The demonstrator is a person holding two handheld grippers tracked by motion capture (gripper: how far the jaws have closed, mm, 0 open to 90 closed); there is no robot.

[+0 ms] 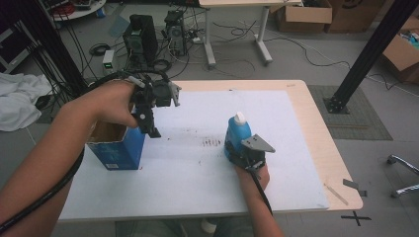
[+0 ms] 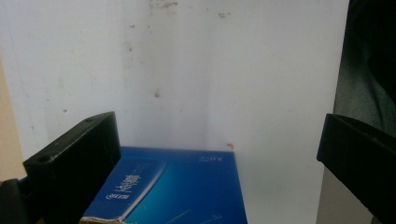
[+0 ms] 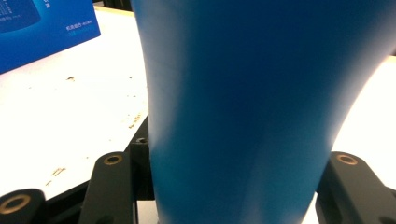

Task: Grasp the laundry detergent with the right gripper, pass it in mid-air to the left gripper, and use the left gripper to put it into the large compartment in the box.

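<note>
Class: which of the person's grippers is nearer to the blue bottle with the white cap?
Right. The right gripper is shut on the blue bottle at its base. The left gripper hangs open over the blue box, well across the table.

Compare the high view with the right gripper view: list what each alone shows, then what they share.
High view alone: the bottle's white cap, the left hand-held gripper over the open blue box, and the floor beyond the table. Right gripper view alone: the black pads pressed on the bottle's sides. Shared: the blue bottle in the right hand-held gripper, the box and the white mat.
</note>
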